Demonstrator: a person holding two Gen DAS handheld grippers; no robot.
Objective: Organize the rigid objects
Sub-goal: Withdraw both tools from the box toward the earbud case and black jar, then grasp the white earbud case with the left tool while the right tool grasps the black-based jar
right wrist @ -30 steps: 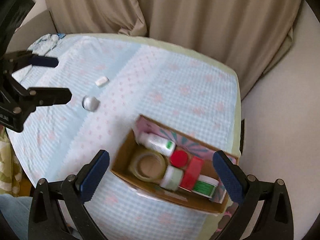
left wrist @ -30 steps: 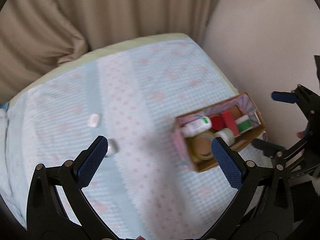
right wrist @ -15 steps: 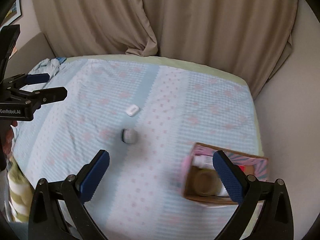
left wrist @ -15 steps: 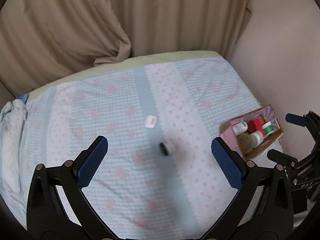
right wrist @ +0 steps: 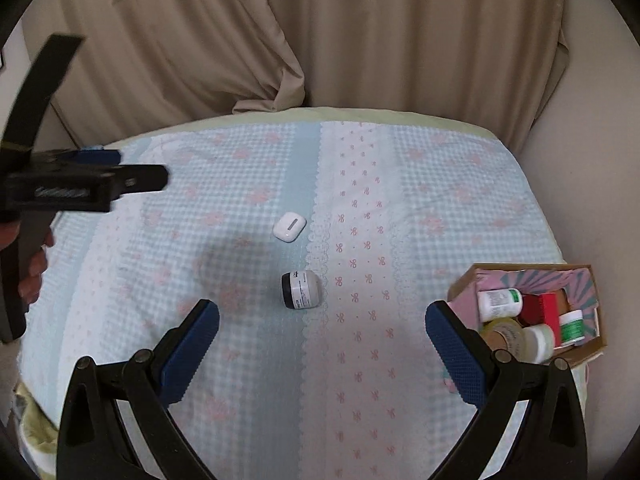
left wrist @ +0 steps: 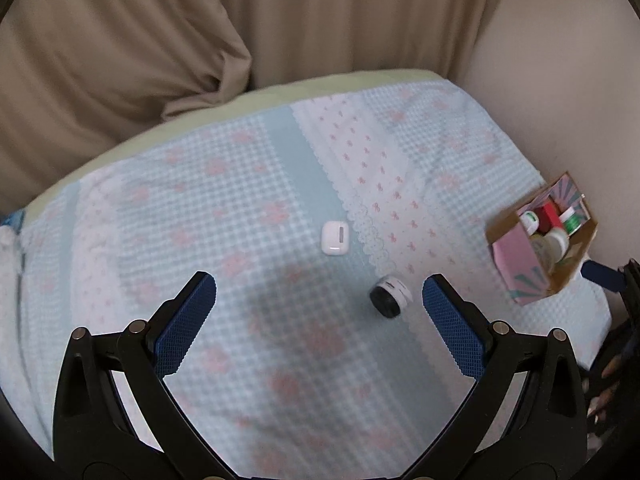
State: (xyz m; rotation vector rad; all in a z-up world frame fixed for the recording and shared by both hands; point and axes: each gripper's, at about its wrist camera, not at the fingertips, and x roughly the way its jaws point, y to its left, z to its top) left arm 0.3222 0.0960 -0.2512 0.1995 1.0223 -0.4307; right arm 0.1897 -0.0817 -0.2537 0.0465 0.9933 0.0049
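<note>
A small white jar with a black lid lies on its side in the middle of the patterned bed cover. A white earbud case lies flat just beyond it. At the bed's right edge stands a pink cardboard box packed with several jars and bottles. My left gripper hovers open above the cover, the jar close to its right finger. My right gripper is open too, with the jar ahead between its fingers. Neither holds anything.
Beige curtains hang behind the bed, and a pale wall runs along its right side. In the right wrist view the left gripper's body and a person's hand show at far left. The blue checked cover spans the bed.
Both grippers swung left, away from the box, toward the middle of the bed. The jar and earbud case now sit central in both views; the box has shifted to the right edge.
</note>
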